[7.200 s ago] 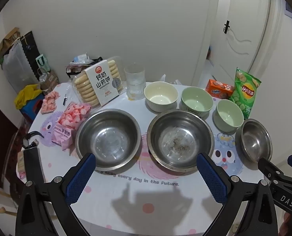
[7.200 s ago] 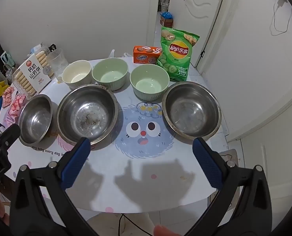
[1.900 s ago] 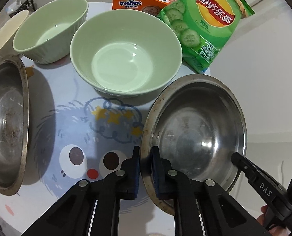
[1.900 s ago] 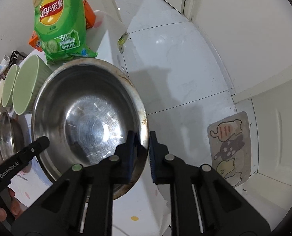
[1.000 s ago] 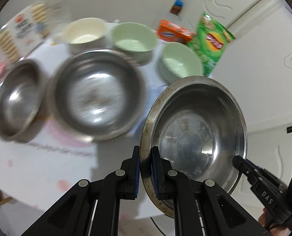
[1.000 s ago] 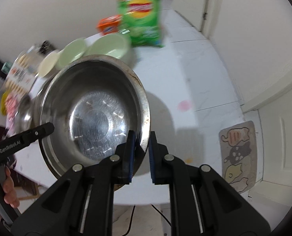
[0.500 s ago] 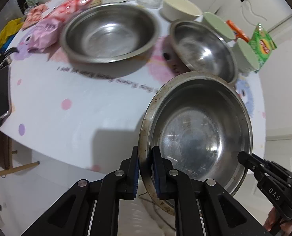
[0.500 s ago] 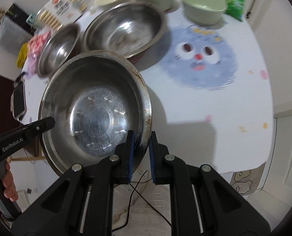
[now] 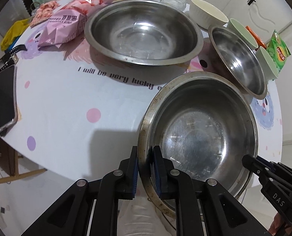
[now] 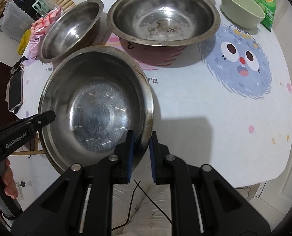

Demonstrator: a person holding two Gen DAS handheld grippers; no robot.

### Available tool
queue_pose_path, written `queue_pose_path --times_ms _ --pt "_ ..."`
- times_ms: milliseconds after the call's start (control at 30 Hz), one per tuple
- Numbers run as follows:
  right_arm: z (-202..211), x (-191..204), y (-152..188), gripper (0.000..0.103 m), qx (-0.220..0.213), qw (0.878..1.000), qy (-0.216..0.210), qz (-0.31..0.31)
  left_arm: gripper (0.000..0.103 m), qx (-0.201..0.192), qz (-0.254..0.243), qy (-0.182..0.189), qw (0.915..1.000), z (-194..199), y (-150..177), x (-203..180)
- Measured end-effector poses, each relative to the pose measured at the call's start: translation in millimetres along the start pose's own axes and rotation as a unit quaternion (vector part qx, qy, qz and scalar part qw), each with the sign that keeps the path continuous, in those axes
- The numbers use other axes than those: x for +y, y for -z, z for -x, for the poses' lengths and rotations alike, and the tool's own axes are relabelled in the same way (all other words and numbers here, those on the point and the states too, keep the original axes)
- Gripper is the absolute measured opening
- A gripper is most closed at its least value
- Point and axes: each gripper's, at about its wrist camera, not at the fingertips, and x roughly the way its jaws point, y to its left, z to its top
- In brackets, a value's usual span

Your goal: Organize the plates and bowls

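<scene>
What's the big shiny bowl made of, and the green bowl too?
The held bowl looks like stainless steel: silvery, mirror glints, fine scratches, brownish stains along its rim. The green bowl seems glazed ceramic, smooth and glossy with ribbed sides, though plastic can't be ruled out.

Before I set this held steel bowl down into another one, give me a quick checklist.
1. Left gripper pinching the rim of the held stainless steel bowl: ok.
2. Right gripper pinching the opposite rim: ok.
3. Held bowl empty: ok.
4. Large steel bowl with dark residue clean enough to nest in: not ok.
5. Other large steel bowl empty: ok.
6. Held bowl clear of the white cartoon-print tablecloth: cannot tell.
</scene>
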Motion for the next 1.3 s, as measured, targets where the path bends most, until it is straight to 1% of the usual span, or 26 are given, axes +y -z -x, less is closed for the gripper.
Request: queue_pose_path --times_ms 167,267,333,367,400,467,500,567,600,667,733,767,833,867,933,1033,1167,1233,1300 --pt "-3 3 -1 0.019 -0.004 1.000 0.004 0.001 0.014 -0.006 -0.003 0.003 1.0000 -2 -3 1" --pt "-2 3 -2 0.019 -0.004 1.000 0.006 -0.001 0.015 -0.006 -0.014 -0.002 0.9999 -1 -2 0" --pt "-2 3 -3 0.021 -0.002 1.000 0.006 -0.001 0.023 -0.008 -0.017 -0.014 0.9997 -1 -3 -2" --pt "-2 3 -3 0.021 -0.002 1.000 0.005 -0.001 0.033 -0.010 -0.016 -0.022 0.9996 -1 -3 -2" --pt "-2 3 -3 0.023 -0.003 1.000 0.006 0.000 0.041 -0.012 -0.014 -0.021 0.9996 0 -3 0" --pt "0 3 -3 0.026 -0.005 1.000 0.007 0.001 0.046 -0.012 -0.007 -0.014 0.9998 2 -2 3" --pt "1 2 -4 0.028 -0.006 1.000 0.008 0.001 0.052 -0.013 -0.007 -0.015 0.9998 4 -1 5" --pt "5 0 -4 0.030 -0.009 1.000 0.010 0.001 0.057 -0.021 -0.008 -0.017 0.9996 11 0 7" --pt "8 -2 -5 0.031 -0.010 1.000 0.010 0.000 0.057 -0.027 -0.010 -0.018 0.9994 15 1 7" --pt "13 -6 -7 0.037 -0.012 1.000 0.010 -0.004 0.057 -0.034 -0.012 -0.023 0.9991 24 -1 7" --pt "21 -12 -8 0.046 -0.019 1.000 0.013 -0.010 0.057 -0.044 -0.012 -0.020 0.9988 33 -4 8" --pt "26 -15 -10 0.047 -0.023 1.000 0.013 -0.014 0.058 -0.051 -0.011 -0.016 0.9985 39 -7 7" --pt "36 -23 -14 0.048 -0.032 0.999 0.012 -0.023 0.066 -0.062 -0.007 -0.010 0.9980 47 -14 5" --pt "40 -25 -17 0.049 -0.036 0.999 0.011 -0.027 0.071 -0.069 0.000 -0.005 0.9976 52 -20 6" --pt "50 -30 -25 0.051 -0.044 0.998 0.005 -0.035 0.071 -0.077 0.016 0.002 0.9969 57 -31 8" --pt "62 -30 -43 0.054 -0.058 0.998 -0.015 -0.035 0.071 -0.078 0.053 0.012 0.9954 59 -52 19" --pt "67 -14 -75 0.055 -0.069 0.997 -0.032 -0.004 0.071 -0.075 0.090 0.003 0.9931 52 -73 38" --pt "63 -2 -95 0.055 -0.070 0.996 -0.043 0.021 0.071 -0.069 0.112 -0.005 0.9913 46 -82 49" --pt "58 18 -118 0.055 -0.069 0.995 -0.046 0.053 0.071 -0.072 0.135 -0.002 0.9882 41 -88 59"
